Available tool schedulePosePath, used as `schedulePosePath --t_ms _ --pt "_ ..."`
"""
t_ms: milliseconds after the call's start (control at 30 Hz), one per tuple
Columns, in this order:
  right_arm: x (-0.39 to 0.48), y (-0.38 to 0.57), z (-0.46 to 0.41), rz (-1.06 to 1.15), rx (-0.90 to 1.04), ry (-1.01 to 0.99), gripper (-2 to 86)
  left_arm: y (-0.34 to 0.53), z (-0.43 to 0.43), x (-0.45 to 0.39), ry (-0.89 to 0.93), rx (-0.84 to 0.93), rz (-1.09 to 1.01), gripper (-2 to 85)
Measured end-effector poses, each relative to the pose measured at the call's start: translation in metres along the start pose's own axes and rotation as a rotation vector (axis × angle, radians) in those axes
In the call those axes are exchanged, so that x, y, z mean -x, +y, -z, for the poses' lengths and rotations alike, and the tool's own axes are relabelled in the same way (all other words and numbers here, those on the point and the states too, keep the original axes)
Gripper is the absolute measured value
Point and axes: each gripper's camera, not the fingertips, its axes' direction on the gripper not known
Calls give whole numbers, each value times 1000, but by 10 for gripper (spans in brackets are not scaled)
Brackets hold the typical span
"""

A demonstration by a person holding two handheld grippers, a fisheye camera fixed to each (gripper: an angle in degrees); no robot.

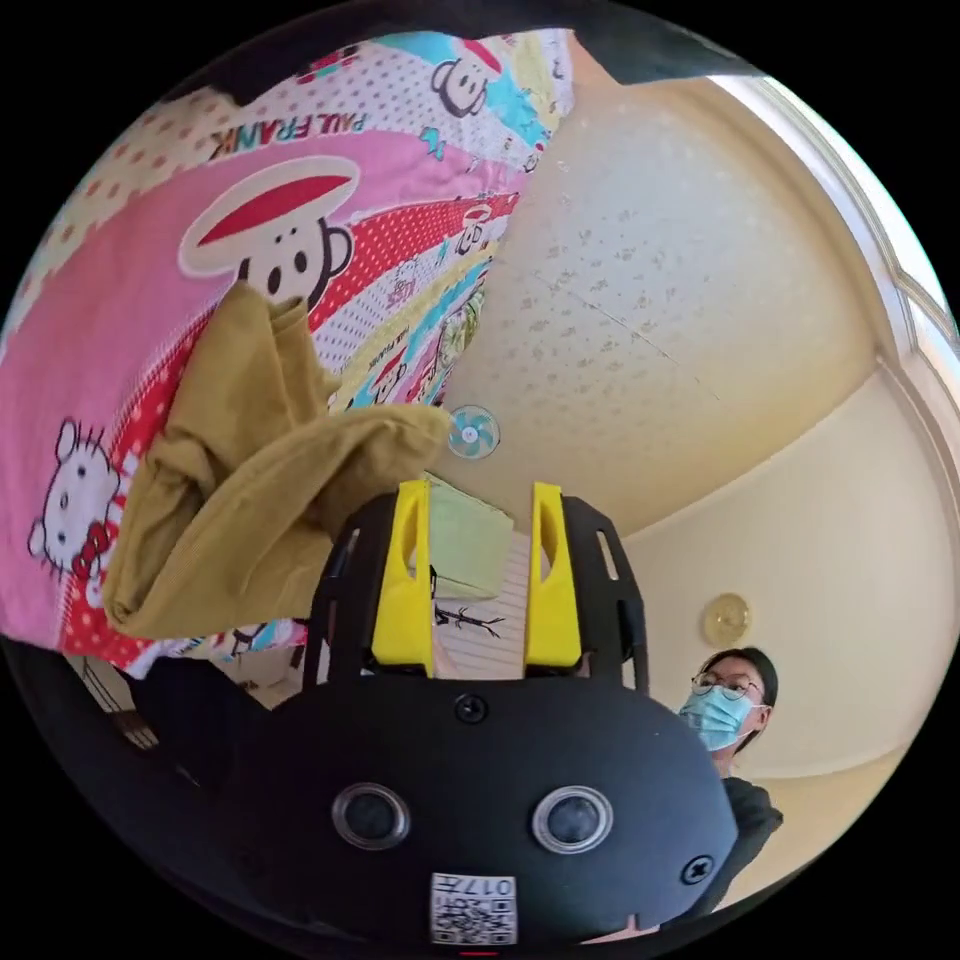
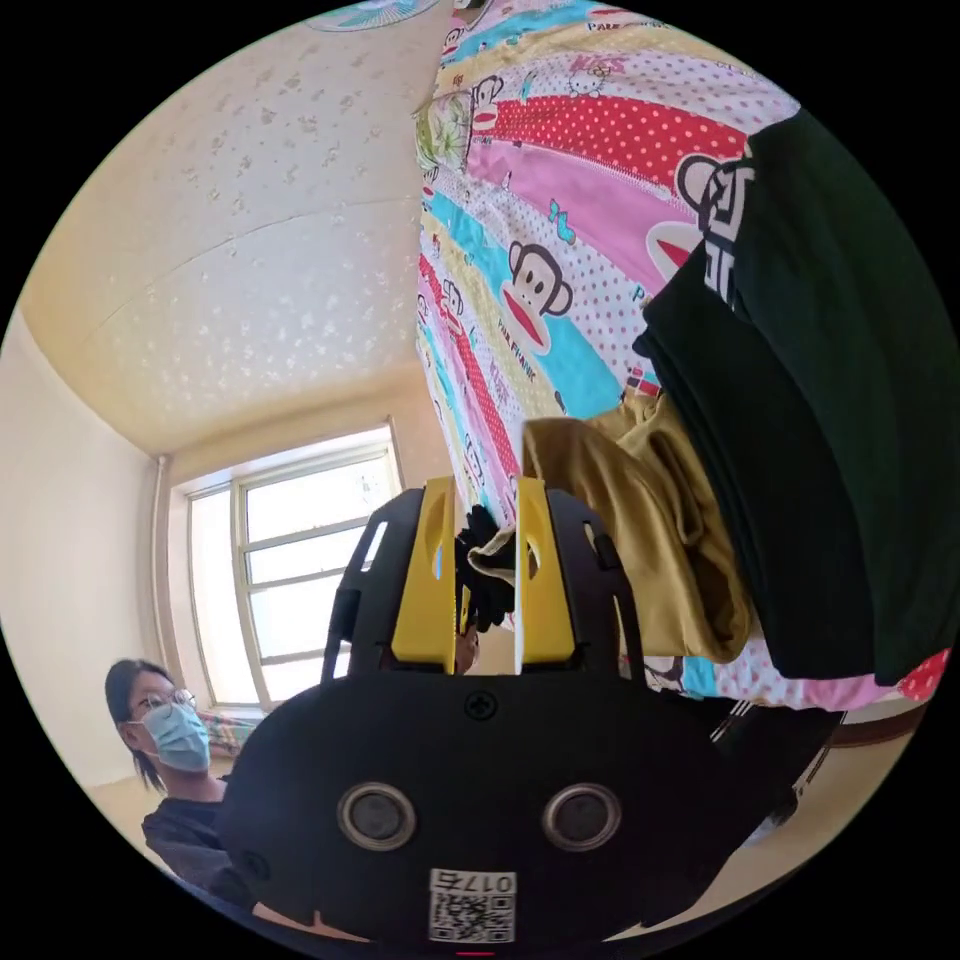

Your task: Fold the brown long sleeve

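Observation:
The brown long sleeve [image 1: 250,480] lies bunched in a heap on a cartoon-print bedspread [image 1: 120,330], to the left of my left gripper [image 1: 480,495]. That gripper's yellow jaws stand apart with nothing between them, just clear of the cloth. In the right gripper view the same brown garment [image 2: 650,520] lies beside a dark folded garment [image 2: 830,400]. My right gripper [image 2: 485,490] is at the garment's edge. A small tip of brown cloth reaches into the gap between its jaws, which stay apart.
A person in a face mask [image 1: 725,710] is close behind the grippers, also the person [image 2: 165,725] in the right gripper view. The bedspread [image 2: 560,200] runs along one side, near a window [image 2: 290,560]; a small fan [image 1: 472,433] and a patterned ceiling [image 1: 680,300] show too.

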Motion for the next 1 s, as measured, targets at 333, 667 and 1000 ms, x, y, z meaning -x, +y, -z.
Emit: schedulePosePath --t_ms 333,667,1000 --pt "20 75 -106 280 267 867 90 82 -50 52 -898 217 -131 141" --pt "45 138 -99 328 549 1028 38 112 -56 73 -927 445 -97 16" --pt "129 99 -122 450 311 1012 94 101 -112 14 -1054 265 -390 121"
